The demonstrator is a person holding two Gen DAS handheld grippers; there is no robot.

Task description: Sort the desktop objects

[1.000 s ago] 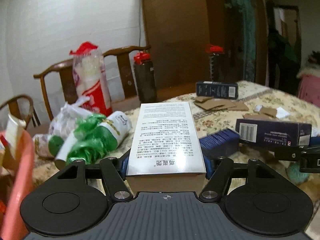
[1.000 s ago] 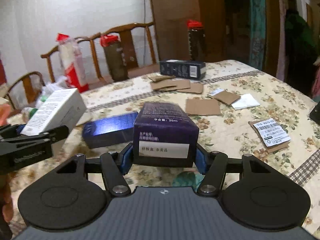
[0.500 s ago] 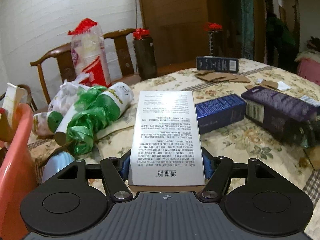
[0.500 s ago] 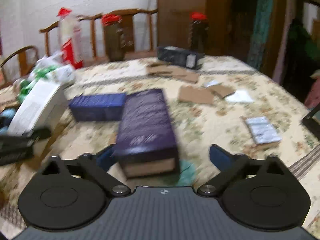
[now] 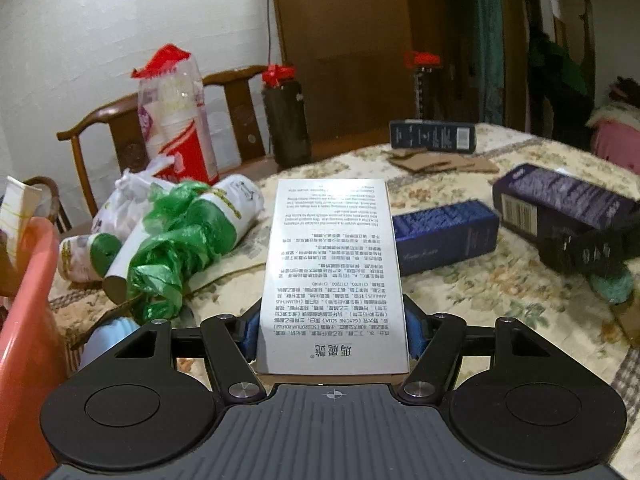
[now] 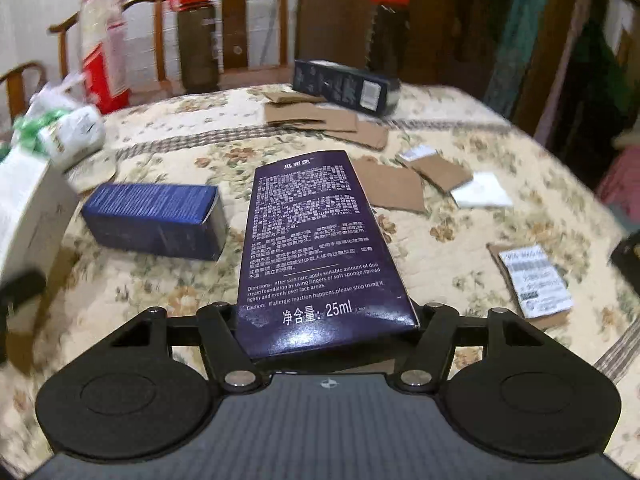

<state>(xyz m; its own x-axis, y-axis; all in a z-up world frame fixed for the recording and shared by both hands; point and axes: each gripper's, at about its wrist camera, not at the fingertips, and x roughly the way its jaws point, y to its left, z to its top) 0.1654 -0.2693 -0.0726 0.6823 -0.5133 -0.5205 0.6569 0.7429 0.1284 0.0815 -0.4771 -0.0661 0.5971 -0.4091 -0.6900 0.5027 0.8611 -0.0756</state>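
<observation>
My left gripper [image 5: 332, 332] is shut on a white box [image 5: 332, 268] with printed text, held flat above the floral tablecloth. The white box also shows at the left edge of the right wrist view [image 6: 28, 216]. My right gripper [image 6: 326, 320] is shut on a dark purple box [image 6: 316, 248] marked 25ml, pointing away from me. That purple box also shows at the right of the left wrist view [image 5: 568, 204]. A blue box [image 6: 156, 220] lies on the table between the two; it also shows in the left wrist view [image 5: 444, 236].
A dark blue box [image 6: 344, 86], cardboard pieces [image 6: 320, 120] and a labelled packet [image 6: 532, 280] lie on the table. Green bag and white rolls [image 5: 180, 240], a red-white bag [image 5: 176, 120], two dark bottles [image 5: 286, 120] and chairs stand at the left. An orange tub [image 5: 24, 320] is near left.
The right gripper opened half a second ago with the purple box lying loose between the fingers, and has closed on it again. The left gripper lowered slightly with the white box.
</observation>
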